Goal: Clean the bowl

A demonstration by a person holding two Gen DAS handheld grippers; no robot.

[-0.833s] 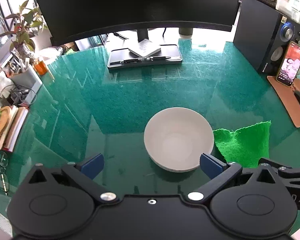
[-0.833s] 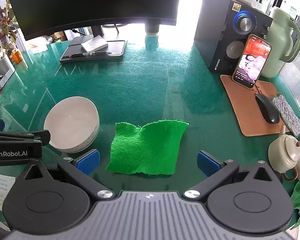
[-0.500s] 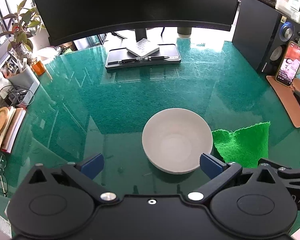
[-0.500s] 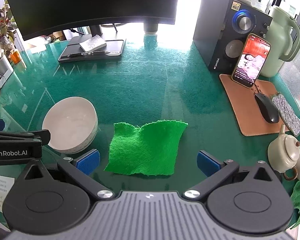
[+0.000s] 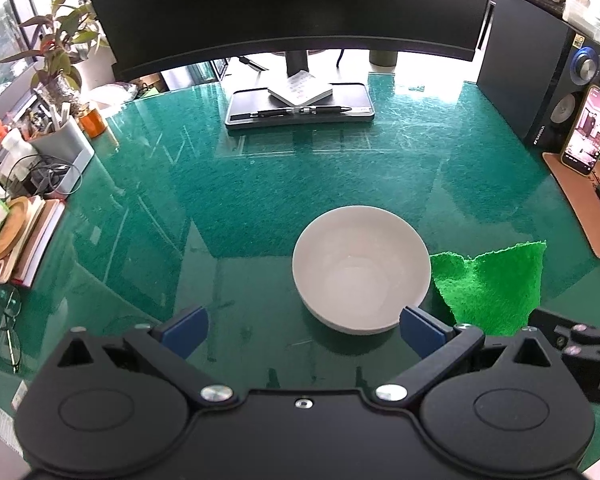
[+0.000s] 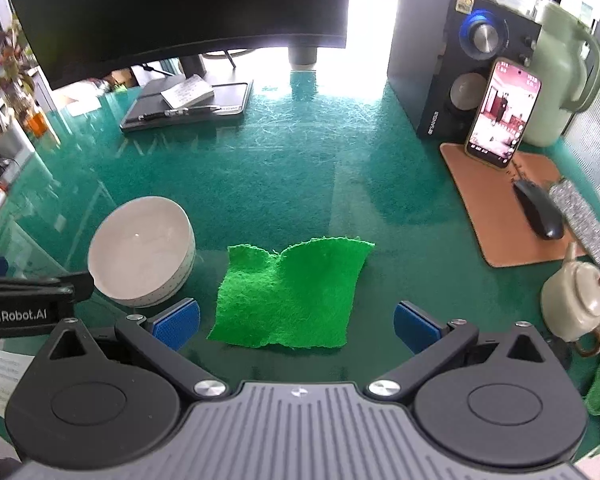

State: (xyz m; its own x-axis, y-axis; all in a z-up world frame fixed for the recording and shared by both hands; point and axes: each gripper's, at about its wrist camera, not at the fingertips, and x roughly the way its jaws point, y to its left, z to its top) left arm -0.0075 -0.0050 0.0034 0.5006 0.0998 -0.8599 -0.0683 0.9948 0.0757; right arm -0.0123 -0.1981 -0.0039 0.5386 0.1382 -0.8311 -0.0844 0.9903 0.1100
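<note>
On the green desk [image 5: 260, 184], your bowl [image 5: 360, 268] sits at one o'clock from your left gripper [image 5: 302, 326], cloth [image 6: 290, 294] just beside it, perhaps touching; your right gripper [image 6: 296, 326] hovers near the cloth, both spread wide.

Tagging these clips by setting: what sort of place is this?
Most likely an office or home desk: a large monitor over a glass-topped table, a speaker, and a mouse.

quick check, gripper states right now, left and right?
Left gripper: open, holding nothing, white bowl just ahead near its right finger.
Right gripper: open, holding nothing, green cloth lying flat between its fingers.
</note>
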